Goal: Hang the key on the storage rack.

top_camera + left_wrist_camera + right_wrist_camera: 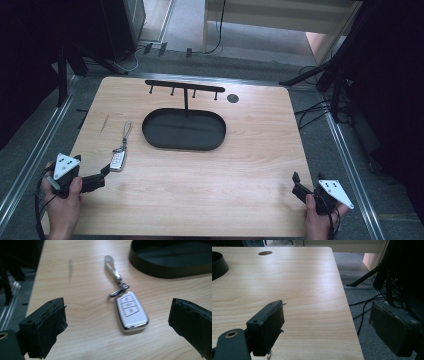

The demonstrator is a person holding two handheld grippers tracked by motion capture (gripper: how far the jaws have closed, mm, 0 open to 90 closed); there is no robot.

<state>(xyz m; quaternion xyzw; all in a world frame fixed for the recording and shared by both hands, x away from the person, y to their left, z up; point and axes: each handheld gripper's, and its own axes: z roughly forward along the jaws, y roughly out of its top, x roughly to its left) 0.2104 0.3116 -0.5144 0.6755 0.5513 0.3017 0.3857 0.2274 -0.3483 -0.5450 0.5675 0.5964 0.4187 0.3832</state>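
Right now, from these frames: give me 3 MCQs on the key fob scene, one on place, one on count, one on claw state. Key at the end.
1. Where does the key fob lie?
A. inside the black tray
B. on the bare table, left of the tray
C. hung on the rack

2. How many pegs hang from the rack bar?
A. two
B. four
C. six

3. How is the left claw?
A. open, holding nothing
B. shut on the fob
C. shut on the strap

Key: 1 B, the fob rests on the wooden table beside the black tray. 2 B, four pegs show under the bar in the high view. 3 A, in the left gripper view its jaws stand wide apart either side of the fob, not touching it.
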